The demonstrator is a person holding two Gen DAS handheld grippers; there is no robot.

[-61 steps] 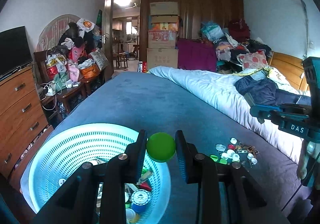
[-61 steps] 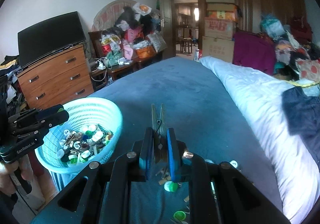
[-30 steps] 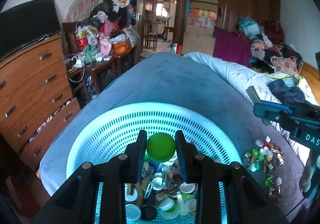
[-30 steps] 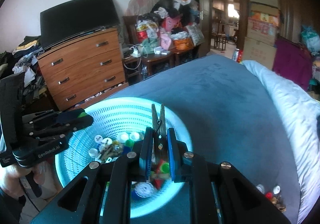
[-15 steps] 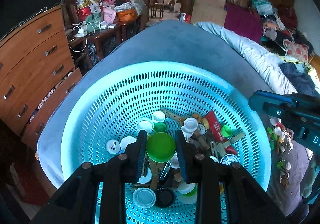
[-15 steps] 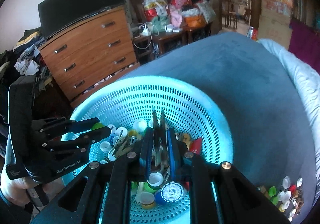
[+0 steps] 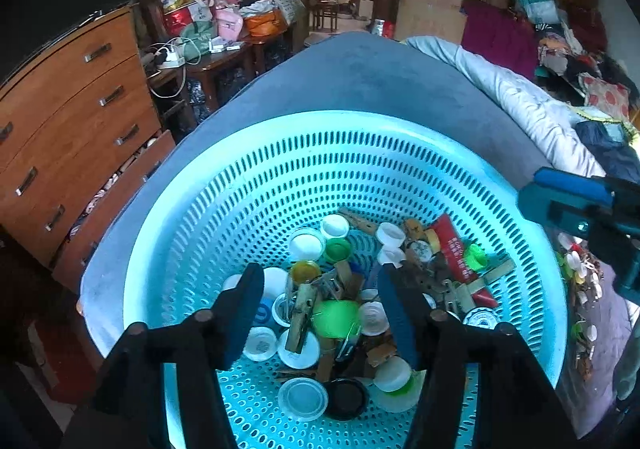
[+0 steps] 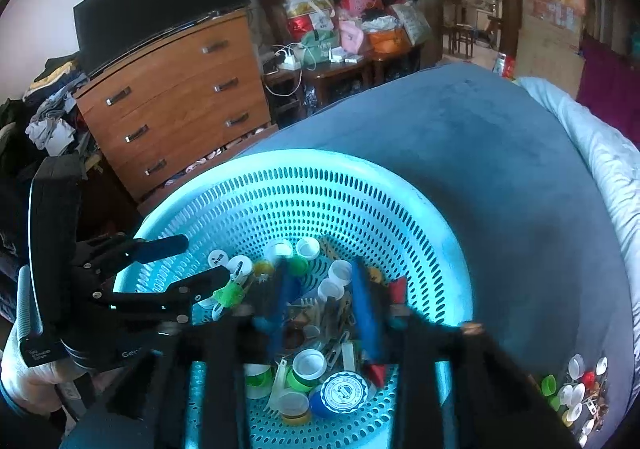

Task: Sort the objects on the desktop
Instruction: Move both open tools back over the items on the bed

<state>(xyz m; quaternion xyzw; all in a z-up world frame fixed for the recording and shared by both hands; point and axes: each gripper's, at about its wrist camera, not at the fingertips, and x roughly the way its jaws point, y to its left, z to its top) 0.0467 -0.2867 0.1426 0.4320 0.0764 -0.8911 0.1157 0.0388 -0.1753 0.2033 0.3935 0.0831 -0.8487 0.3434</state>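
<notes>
I have both grippers over the basket (image 7: 192, 217). My left gripper (image 7: 320, 305) has its jaws opening, nothing pinched; the green cap (image 7: 335, 318) lies free between them on the heap of caps and pegs. My right gripper (image 8: 324, 301) is blurred, jaws opening, empty. More caps (image 8: 576, 389) lie on the bed at four o'clock.

Pale turquoise basket (image 7: 240, 185), slotted all round its wall, on a dusty blue-grey cover (image 7: 372, 77); bright green cap (image 7: 335, 317) amid white caps at six o'clock in the basket, a red tube (image 7: 454, 247) at three o'clock; blue pads (image 7: 400, 313) on black gripper fingers; orange-brown wooden dresser (image 8: 176, 97) at ten o'clock
</notes>
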